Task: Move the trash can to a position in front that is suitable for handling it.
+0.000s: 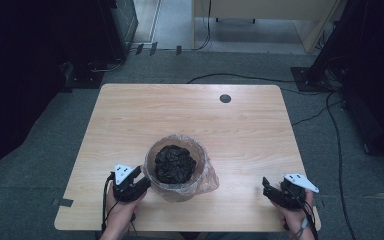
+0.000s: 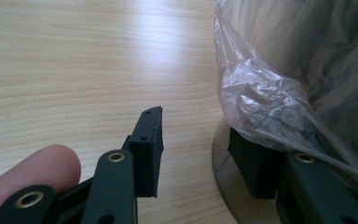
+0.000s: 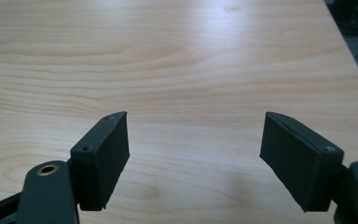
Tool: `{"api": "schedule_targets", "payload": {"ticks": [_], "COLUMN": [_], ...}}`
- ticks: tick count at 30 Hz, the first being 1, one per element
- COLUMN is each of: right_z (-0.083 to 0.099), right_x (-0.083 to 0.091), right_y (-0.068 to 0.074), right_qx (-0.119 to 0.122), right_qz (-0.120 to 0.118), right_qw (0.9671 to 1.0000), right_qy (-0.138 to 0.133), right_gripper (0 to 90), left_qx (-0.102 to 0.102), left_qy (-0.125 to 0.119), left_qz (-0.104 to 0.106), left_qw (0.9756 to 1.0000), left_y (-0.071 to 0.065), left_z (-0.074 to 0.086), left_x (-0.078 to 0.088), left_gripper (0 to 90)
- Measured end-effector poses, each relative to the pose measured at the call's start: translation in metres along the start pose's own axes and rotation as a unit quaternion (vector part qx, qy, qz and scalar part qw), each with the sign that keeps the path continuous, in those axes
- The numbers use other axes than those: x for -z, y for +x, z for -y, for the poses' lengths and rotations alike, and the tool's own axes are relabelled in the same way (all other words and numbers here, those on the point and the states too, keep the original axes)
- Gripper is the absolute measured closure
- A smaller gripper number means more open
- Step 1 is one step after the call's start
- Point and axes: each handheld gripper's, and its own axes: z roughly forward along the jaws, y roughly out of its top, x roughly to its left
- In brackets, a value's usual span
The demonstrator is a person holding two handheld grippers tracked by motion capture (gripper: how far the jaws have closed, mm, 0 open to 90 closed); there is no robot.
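A small round bin (image 1: 152,159), lined with a clear plastic bag (image 1: 207,180) whose edge is folded down over the rim, stands at the front middle of the wooden table (image 1: 190,115). Crumpled black material (image 1: 175,163) fills it. My left gripper (image 1: 142,179) is right at the bin's left side with its jaws open. In the left gripper view the left gripper (image 2: 196,140) has its right jaw tucked under the hanging plastic bag (image 2: 265,98), and bare table shows between the jaws. My right gripper (image 1: 266,187) is near the front right corner, and in its own view the right gripper (image 3: 195,140) is open over bare wood.
A dark round cable hole (image 1: 225,98) sits near the table's far edge. Black cables (image 1: 240,76) run over the grey floor behind and to the right of the table. Dark equipment stands at both sides of the room.
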Motion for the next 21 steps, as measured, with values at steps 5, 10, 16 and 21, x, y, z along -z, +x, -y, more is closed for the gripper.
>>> {"api": "schedule_targets", "payload": {"ticks": [5, 10, 16, 21], "right_z": [-0.01, -0.017, -0.027, -0.035], "right_x": [0.0, -0.002, -0.011, -0.025], "right_y": [0.02, 0.045, 0.07, 0.095], "right_qx": [0.016, 0.034, 0.023, 0.009], "right_qz": [-0.023, -0.047, -0.061, -0.064], "right_qw": [0.9995, 0.9981, 0.9976, 0.9975], "right_qy": [-0.012, -0.019, -0.023, -0.027], "right_gripper": [24.0, 24.0, 24.2, 29.7], "left_qx": [-0.002, -0.003, 0.004, 0.013], "left_qy": [0.0, 0.002, 0.0, -0.001], "left_qz": [0.0, 0.004, 0.002, 0.008], "left_qw": [1.0, 1.0, 1.0, 0.9999], "left_y": [-0.005, -0.009, -0.012, -0.016], "left_z": [-0.001, -0.002, -0.009, -0.012], "left_x": [-0.004, -0.007, -0.013, -0.018], "left_gripper": [55.2, 55.1, 55.1, 55.3]}}
